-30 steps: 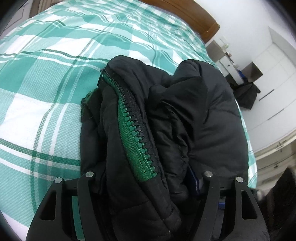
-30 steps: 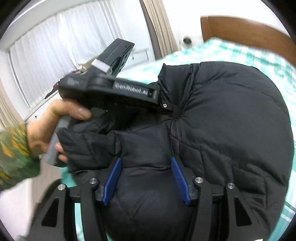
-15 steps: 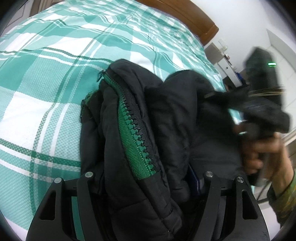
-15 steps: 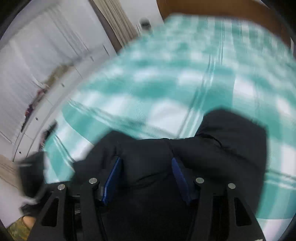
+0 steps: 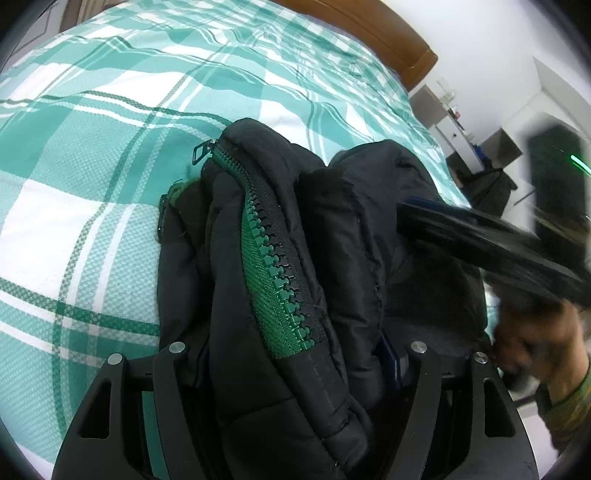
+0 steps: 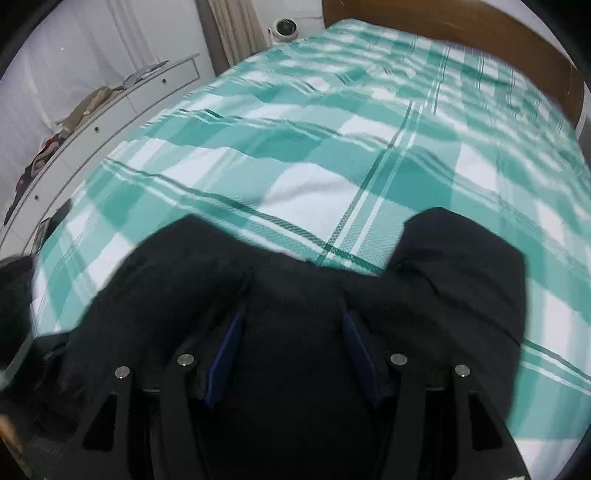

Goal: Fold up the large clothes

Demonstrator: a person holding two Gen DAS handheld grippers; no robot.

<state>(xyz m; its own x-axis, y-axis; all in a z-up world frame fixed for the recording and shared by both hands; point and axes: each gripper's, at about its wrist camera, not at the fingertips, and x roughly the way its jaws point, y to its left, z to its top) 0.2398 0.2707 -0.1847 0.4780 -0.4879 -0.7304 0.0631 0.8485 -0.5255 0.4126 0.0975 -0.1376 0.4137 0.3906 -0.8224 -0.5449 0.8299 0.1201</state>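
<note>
Left wrist | jacket [image 5: 280, 280] bunched between left tongs [image 5: 291, 354] | on bed [image 5: 92, 177]

Bed with green-and-white plaid bedspread [image 6: 332, 155]; brown wooden headboard [image 6: 461, 33]. White walls. Long white drawer cabinet [image 6: 92, 125], clothes heaped on top, beside beige curtains [image 6: 236, 33]. Small white bedside table [image 5: 448, 118] near the headboard.

1. Soft, even indoor light filled both views, with no glare or hard shadows.
2. Fisheye curvature bent the bed [image 6: 369, 155] edges; the corners fell to black.
3. The black jacket [image 5: 258, 295] showed sharp in the left view, smeared in the right.
4. A hand [image 5: 535, 343] at the right edge was motion-blurred.
</note>
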